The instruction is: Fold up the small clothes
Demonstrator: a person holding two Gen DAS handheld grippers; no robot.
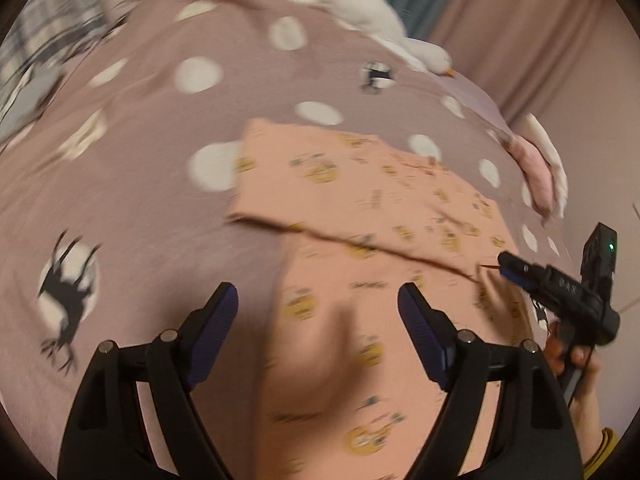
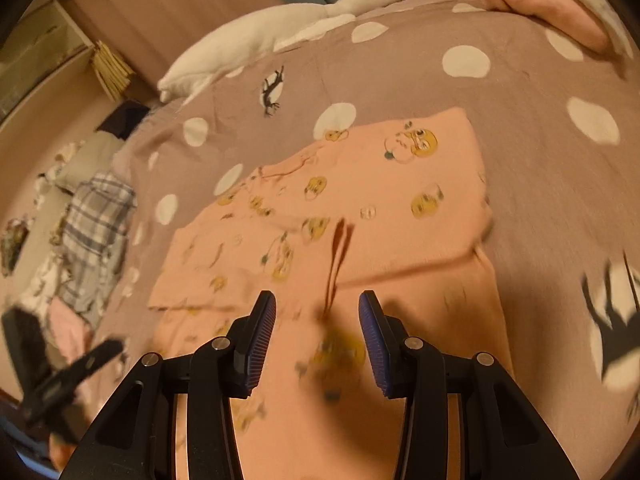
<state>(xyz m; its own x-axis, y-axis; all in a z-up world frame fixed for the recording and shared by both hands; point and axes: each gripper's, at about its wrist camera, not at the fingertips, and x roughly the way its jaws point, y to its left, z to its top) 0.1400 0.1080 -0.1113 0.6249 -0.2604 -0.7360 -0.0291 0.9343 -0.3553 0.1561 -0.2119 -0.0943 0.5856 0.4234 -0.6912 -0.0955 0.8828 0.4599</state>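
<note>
A small peach garment (image 1: 360,216) with yellow cartoon prints lies on the bed, its far part folded over onto the near part. It also shows in the right wrist view (image 2: 360,208). My left gripper (image 1: 318,300) is open and empty, hovering over the garment's near left part. My right gripper (image 2: 316,308) is open and empty above the garment's near edge. The right gripper also shows at the right of the left wrist view (image 1: 560,284), by the fold's end. The left gripper appears blurred at the lower left of the right wrist view (image 2: 72,376).
The bed cover (image 1: 140,208) is mauve with white dots and black animal prints. A white goose plush (image 2: 280,28) lies at the far edge. A pink pillow (image 2: 552,4) sits at the far right. A plaid garment (image 2: 96,232) and other clothes lie at the left.
</note>
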